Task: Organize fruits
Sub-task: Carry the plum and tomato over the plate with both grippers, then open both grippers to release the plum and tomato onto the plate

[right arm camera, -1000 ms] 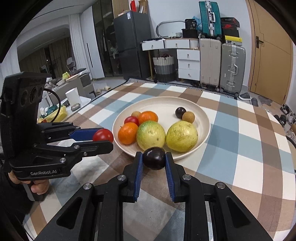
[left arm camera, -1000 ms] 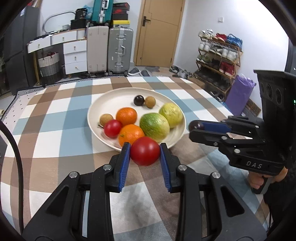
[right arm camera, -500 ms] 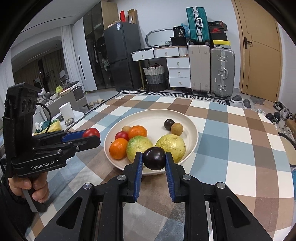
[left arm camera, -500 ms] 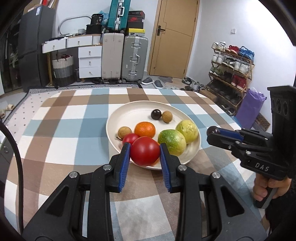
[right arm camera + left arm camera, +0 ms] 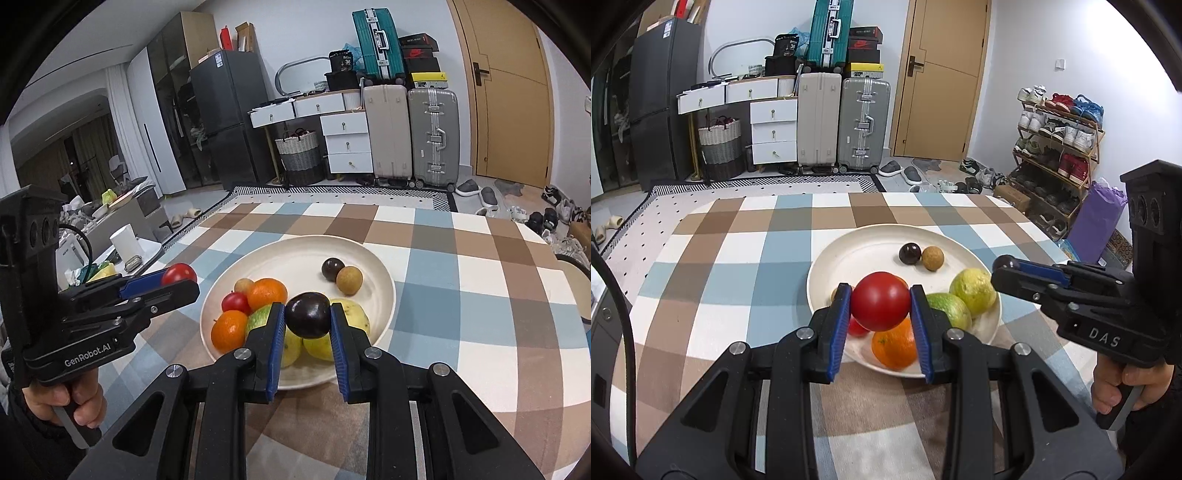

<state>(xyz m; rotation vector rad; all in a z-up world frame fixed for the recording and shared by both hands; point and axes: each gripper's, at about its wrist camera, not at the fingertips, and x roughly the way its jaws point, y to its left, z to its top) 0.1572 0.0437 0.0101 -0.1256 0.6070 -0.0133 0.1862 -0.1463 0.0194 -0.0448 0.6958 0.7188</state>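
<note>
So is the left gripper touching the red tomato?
Touching. In the left wrist view both blue pads of the left gripper press against the sides of the tomato, held up in front of the plate.

My left wrist camera looks forward and downward along my fingers, close over the near rim of the plate [image 5: 827, 266]; the door stands at 1 o'clock. My right wrist camera faces likewise, the plate [image 5: 384, 288] at 12 o'clock. Both share the checked tablecloth [image 5: 731, 258], the suitcases [image 5: 432, 136] and each other's gripper.
</note>
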